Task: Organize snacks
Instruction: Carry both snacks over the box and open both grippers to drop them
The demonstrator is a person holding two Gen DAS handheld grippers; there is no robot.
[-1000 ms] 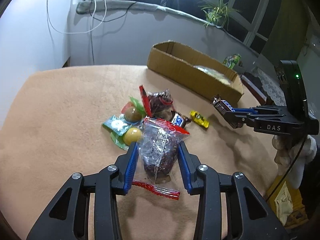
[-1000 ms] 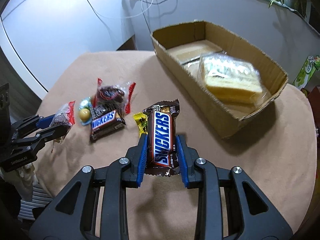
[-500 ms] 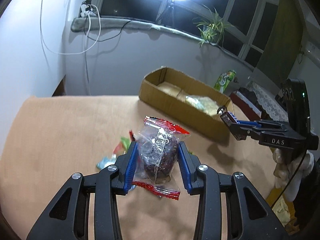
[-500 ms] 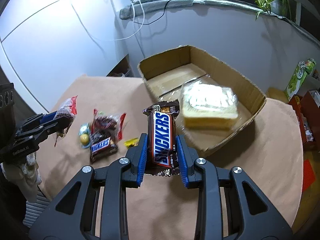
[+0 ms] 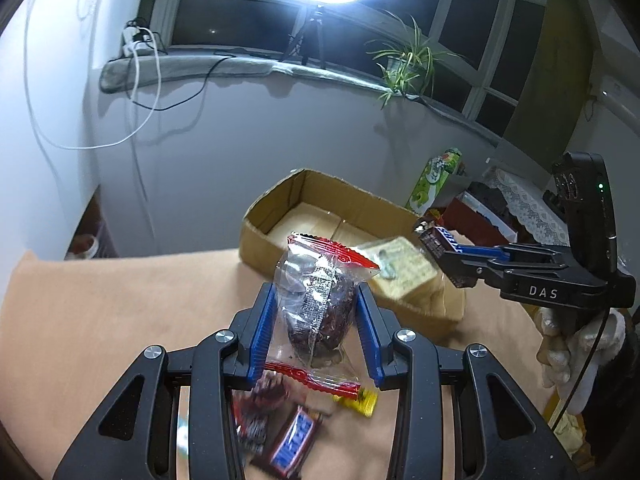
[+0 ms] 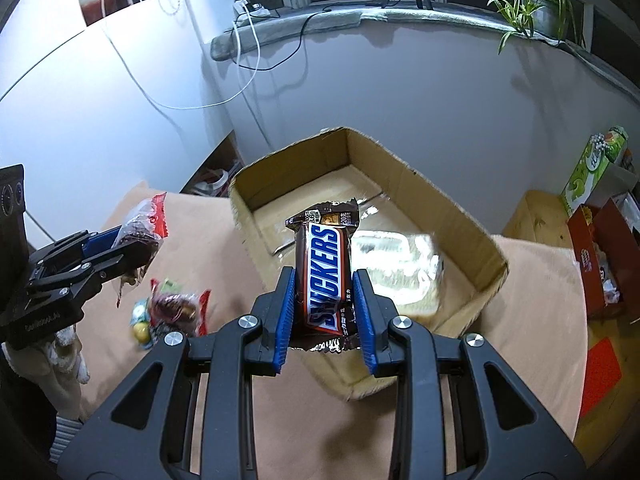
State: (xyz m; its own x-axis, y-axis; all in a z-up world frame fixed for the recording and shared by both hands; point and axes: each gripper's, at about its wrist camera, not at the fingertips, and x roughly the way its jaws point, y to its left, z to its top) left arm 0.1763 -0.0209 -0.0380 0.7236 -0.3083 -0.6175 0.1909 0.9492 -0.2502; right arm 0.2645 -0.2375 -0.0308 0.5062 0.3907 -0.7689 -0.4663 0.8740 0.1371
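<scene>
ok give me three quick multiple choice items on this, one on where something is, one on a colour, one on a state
1. Where is the wrapped bread?
A. inside the cardboard box
B. on the windowsill
C. on the cloth beside the box

2. What colour are the gripper pads?
A. red
B. blue
C. yellow

3. What is the right gripper doing?
A. open, empty
B. shut, empty
C. shut on the Snickers bar

Answers: 1 A, it lies on the box floor. 2 B, both ribbed pads are blue. 3 C, pads press the bar's sides.
</scene>
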